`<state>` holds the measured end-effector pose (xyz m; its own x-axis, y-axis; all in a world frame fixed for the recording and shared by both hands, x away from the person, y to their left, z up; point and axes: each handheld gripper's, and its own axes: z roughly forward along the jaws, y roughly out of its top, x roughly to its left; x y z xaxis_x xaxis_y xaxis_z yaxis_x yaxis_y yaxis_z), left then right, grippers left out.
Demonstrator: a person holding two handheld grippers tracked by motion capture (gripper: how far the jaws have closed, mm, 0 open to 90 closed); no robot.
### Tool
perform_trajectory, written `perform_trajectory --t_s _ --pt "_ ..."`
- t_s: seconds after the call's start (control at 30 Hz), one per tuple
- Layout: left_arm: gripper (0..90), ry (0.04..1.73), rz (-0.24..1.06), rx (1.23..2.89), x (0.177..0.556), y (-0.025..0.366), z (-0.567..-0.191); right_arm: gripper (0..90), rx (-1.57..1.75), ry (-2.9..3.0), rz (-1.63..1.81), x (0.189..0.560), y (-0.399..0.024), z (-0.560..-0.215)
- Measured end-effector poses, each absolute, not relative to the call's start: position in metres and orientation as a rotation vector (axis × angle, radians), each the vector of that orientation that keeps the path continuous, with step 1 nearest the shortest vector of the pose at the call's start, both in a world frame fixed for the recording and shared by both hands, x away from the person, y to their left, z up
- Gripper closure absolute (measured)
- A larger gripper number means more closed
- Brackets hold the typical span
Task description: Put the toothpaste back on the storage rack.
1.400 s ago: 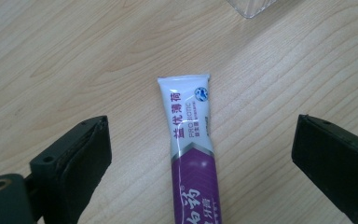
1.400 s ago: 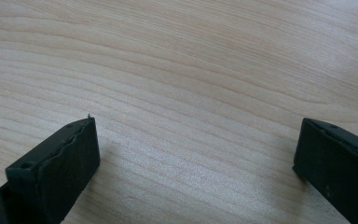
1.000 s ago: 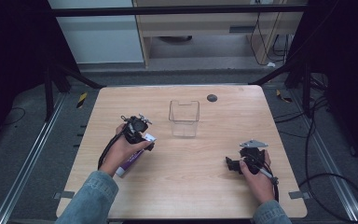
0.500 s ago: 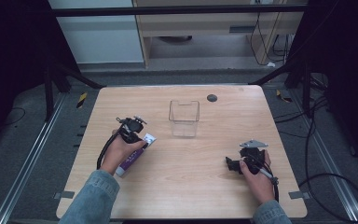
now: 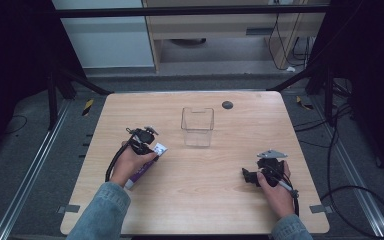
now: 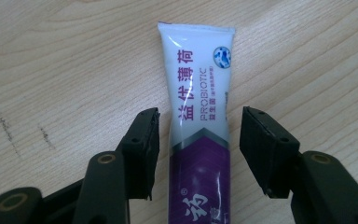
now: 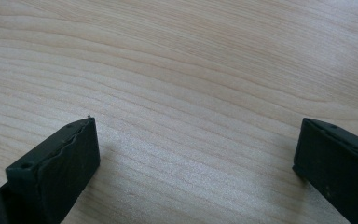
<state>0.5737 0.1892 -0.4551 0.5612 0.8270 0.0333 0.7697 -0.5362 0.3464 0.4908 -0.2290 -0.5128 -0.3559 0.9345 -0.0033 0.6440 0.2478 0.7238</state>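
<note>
Left tool (image 6: pixel 198 140): jaws just closing, astride a white-and-purple toothpaste tube (image 6: pixel 199 126) lying flat on the worktop (image 5: pixel 215 200), near left; small gaps remain, pads not pressing. Centre, farther: clear plastic box (image 5: pixel 198 126), upright. Right tool (image 7: pixel 196 154): jaws wide apart, nothing between them

From above, even overhead light falls on my table (image 5: pixel 195 200); everything beyond the table sinks into near-black, and the frame is soft and slightly grainy. Close up, my left gripper (image 6: pixel 198 140) casts faint shadows on the table; the toothpaste tube (image 6: pixel 198 93) carries mild glare, its print sharp. My right gripper (image 7: pixel 196 154) blurs at the frame's lower corners.
</note>
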Motion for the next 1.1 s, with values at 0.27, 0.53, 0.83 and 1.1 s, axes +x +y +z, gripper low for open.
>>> perform_trajectory --t_s 0.27,0.53,0.83,1.1 --pt "48.8 1.316 0.262 2.524 0.5742 0.1919 -0.4574 0.4 1.438 2.089 0.892 0.4908 -0.229 -0.5128" --pt "51.3 1.311 0.242 2.547 0.574 0.1903 -0.4613 0.4 1.437 2.089 0.892 0.4909 -0.229 -0.5128" --pt "54.9 1.311 0.239 2.561 0.5755 0.1876 -0.4645 0.4 1.437 2.089 0.891 0.4909 -0.229 -0.5128" --pt "55.7 1.308 0.234 2.568 0.576 0.1876 -0.4645 0.4 1.437 2.089 0.891 0.4909 -0.229 -0.5128"
